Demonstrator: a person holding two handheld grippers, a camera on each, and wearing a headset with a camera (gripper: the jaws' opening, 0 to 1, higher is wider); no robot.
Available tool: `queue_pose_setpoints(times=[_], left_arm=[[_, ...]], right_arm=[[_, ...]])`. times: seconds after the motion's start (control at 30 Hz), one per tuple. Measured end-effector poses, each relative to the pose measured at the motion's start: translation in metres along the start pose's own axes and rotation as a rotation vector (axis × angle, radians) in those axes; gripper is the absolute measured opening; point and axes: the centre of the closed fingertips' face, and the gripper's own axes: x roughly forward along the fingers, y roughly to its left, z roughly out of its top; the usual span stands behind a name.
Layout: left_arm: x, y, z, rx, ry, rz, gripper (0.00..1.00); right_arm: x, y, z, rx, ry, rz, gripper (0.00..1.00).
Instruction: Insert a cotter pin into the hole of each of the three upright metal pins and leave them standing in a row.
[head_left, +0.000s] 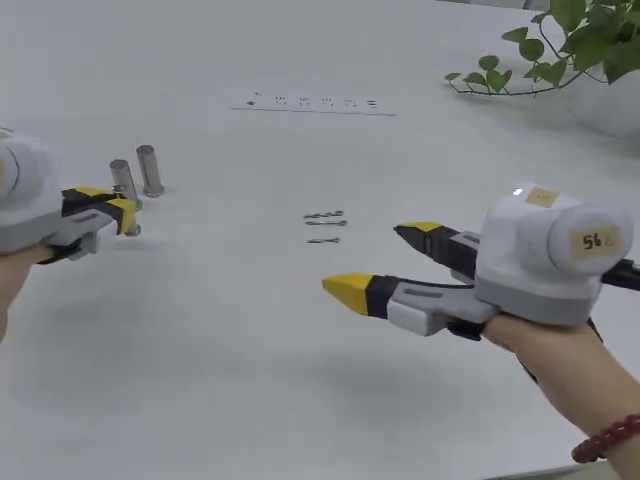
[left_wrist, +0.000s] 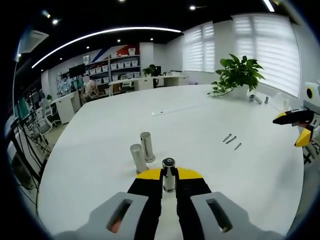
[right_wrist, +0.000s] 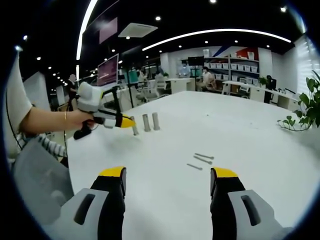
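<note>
- Your left gripper is clamped on one metal pin. The pin stands upright on the desk, just beside the other two pins. The grip is likely there to steady it for a cotter.
- Your right gripper hangs with its jaws spread wide and nothing between them. It points toward the three cotter pins, which lie loose together mid-desk, well apart from the upright pins. Fetching one looks like the next job.
- The pin holes are too small to make out, so you cannot tell which way the held pin's hole faces.
- In the left gripper view, the jaws hide the held pin's lower part.
</note>
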Motion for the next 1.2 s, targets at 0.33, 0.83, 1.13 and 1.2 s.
queue_pose_setpoints(times=[0.33,0.83,1.13,1.2], left_arm=[[0.009,-0.033,0.002,-0.011,0.005,0.007,0.07],[0.008,-0.056,-0.011,-0.053,0.003,0.059,0.07],[0.007,-0.067,-0.018,-0.043,0.004,0.063,0.07],[0.008,-0.067,-0.019,-0.052,0.008,0.062,0.07]], right_arm=[[-0.002,0.0,-0.006,0.014,0.009,0.005,0.68],[-0.003,0.004,-0.009,0.026,0.017,0.015,0.66],[-0.004,0.005,-0.014,0.025,0.029,0.025,0.64],[-0.004,0.005,-0.014,0.025,0.03,0.025,0.64]])
